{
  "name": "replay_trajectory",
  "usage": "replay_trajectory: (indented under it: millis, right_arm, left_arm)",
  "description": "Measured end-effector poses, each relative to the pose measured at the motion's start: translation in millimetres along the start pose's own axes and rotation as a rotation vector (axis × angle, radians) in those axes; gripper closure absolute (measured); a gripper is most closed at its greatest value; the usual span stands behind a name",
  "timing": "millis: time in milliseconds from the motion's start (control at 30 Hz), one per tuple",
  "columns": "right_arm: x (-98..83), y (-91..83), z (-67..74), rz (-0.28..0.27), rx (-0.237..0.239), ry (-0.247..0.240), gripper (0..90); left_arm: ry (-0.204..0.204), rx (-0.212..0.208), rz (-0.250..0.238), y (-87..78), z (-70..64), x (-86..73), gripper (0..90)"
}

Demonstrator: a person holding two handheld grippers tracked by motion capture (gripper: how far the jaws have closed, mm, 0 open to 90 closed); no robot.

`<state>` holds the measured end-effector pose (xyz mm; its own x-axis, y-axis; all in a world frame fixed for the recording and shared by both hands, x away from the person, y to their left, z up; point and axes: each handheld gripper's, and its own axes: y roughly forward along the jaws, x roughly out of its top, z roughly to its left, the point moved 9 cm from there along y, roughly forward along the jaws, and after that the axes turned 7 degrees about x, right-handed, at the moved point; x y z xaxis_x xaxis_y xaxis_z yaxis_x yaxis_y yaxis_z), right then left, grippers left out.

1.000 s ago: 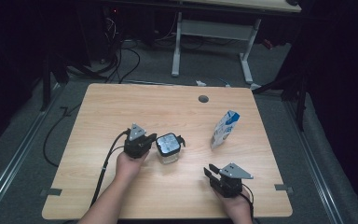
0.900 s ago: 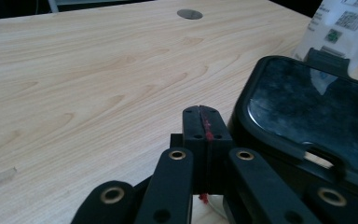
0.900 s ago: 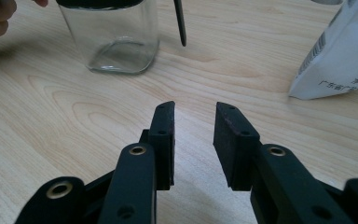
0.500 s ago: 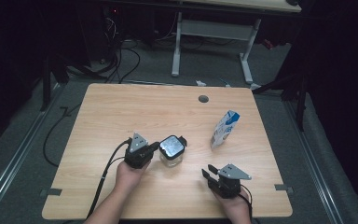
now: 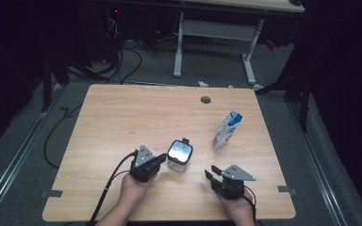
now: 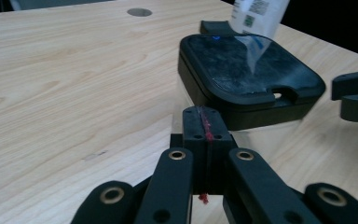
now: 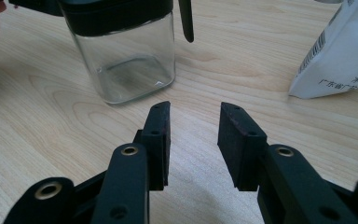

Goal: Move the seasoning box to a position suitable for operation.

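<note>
The work surface is a light wooden table (image 5: 122,122) with a round cable hole (image 5: 205,100) near its far edge. A square glass jar (image 5: 179,156) with a black lid stands upright on the near half of the table, roughly midway between the 2 hand-held grippers. The left gripper (image 5: 162,159) lies just to the left of the jar, its tips pointing at the jar's side; in the left gripper view its 2 jaws are pressed flat together with nothing between them, and the jar's black lid (image 6: 249,70) sits directly ahead of the tips, very close, though contact cannot be confirmed. The lid has a small notch at its near right edge, and a black latch tab (image 5: 185,140) projects at the jar's far side. The right gripper (image 5: 212,172) rests near the front edge of the table, to the right of the jar and apart from it. Its jaws stand apart with bare tabletop between them and have just been opening; nothing is held. In the right gripper view the clear jar body (image 7: 123,56) appears ahead and to the left of the open jaws, and it looks empty. A white and blue carton (image 5: 227,130) stands on the right half of the table, beyond the right gripper and well clear of the jar, leaning slightly. Each gripper trails a black cable toward the near edge.
</note>
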<state>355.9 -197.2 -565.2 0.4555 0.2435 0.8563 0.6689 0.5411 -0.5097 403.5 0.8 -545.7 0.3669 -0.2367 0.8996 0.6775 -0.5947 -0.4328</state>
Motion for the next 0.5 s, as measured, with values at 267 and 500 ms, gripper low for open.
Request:
replay_trajectory:
  millis: [267,500]
  right_arm:
    - [1.2,-1.4,-3.2,-0.006,-0.013,-0.002,65.5]
    - [6.2,12.0,-4.8,0.017,-0.017,-0.022,87.8]
  left_arm:
    - [0.037,-0.038,0.012,-5.9,-23.7,-8.0,89.9]
    - [0.065,0.067,0.027,-45.4,22.0,-18.4,81.3]
